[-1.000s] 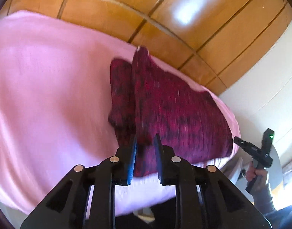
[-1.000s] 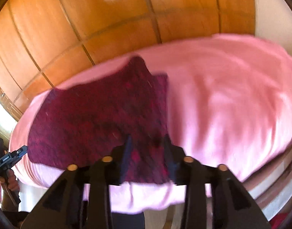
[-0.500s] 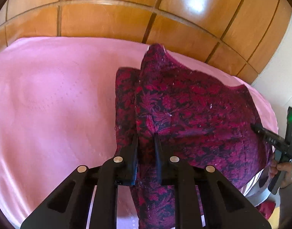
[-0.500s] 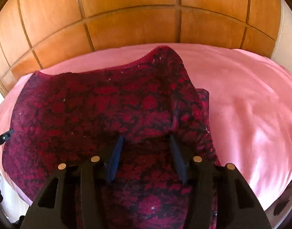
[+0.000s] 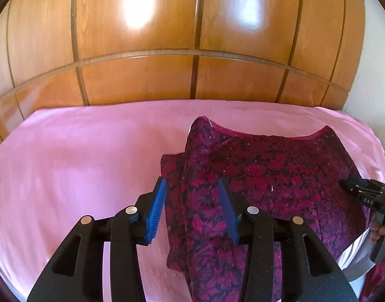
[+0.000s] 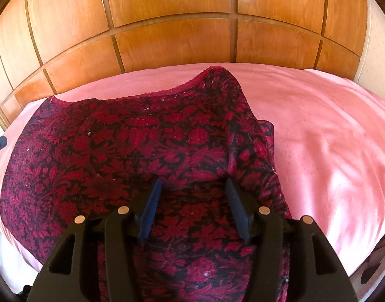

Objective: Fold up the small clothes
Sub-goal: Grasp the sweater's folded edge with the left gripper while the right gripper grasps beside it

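A bed (image 5: 79, 163) under a smooth pink sheet (image 6: 331, 138) fills the lower half of both views and runs up to a wooden panelled headboard (image 5: 142, 80) across the top. Directly on the sheet lies a dark red floral garment (image 6: 117, 151), spread at the centre and left of the right wrist view. One side of it is folded over in a raised ridge at the centre right of that frame.

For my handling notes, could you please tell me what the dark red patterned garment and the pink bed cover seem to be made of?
Dark red patterned garment: apparently a thick woven or knitted fabric, matte, with lint specks and a scalloped trim.
Pink bed cover: smooth, faintly sheeny cloth with a subtle dotted weave, possibly cotton.
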{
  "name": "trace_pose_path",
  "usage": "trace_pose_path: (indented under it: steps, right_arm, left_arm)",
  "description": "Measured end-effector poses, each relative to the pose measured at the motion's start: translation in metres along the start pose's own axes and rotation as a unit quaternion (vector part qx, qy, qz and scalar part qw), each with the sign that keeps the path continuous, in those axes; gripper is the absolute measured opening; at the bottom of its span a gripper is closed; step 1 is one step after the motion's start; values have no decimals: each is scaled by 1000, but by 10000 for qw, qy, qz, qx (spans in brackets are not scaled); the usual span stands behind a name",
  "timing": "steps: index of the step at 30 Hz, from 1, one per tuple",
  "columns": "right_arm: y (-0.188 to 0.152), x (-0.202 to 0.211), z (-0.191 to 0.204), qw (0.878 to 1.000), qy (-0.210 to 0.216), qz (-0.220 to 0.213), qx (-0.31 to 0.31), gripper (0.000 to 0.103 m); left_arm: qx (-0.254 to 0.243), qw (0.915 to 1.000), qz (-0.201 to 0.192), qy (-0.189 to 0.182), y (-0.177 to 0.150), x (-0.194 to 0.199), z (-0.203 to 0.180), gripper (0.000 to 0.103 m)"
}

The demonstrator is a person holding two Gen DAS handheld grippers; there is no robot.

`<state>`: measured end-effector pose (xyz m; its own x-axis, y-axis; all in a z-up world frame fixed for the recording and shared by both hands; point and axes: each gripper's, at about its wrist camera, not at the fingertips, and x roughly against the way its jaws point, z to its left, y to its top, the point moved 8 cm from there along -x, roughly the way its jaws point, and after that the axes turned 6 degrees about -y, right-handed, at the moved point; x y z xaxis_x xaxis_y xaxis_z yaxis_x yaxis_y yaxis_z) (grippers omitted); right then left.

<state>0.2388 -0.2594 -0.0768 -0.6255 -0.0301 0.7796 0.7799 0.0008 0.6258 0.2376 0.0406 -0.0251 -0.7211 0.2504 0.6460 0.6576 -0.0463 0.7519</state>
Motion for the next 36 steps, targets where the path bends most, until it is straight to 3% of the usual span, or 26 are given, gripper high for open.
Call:
trace_pose_path:
  steps: [12,21,27,31,36]
  right_arm:
    - [16,10,5,9999,-103,-96,-6,75]
    - [23,0,-3,9997,-218,-74,-9,78]
    - [22,-4,-2,9997,-227,-71,-6,79]
    - [22,-5,-3,9997,-217,-74,8,80]
    - [18,-8,-5,9998,-177,-84,-36,80]
  left_arm:
    - [-186,9992,349,-22,-2,-30,7,42]
    - [-133,9987,464,-158,-3,-44,12,42]
    - [-160,9984,503,-223,-2,-48,9,29]
    - [-202,9985,468,-184,1,-49,6,14]
    - [-191,9985,507,20,-1,-58,8,12]
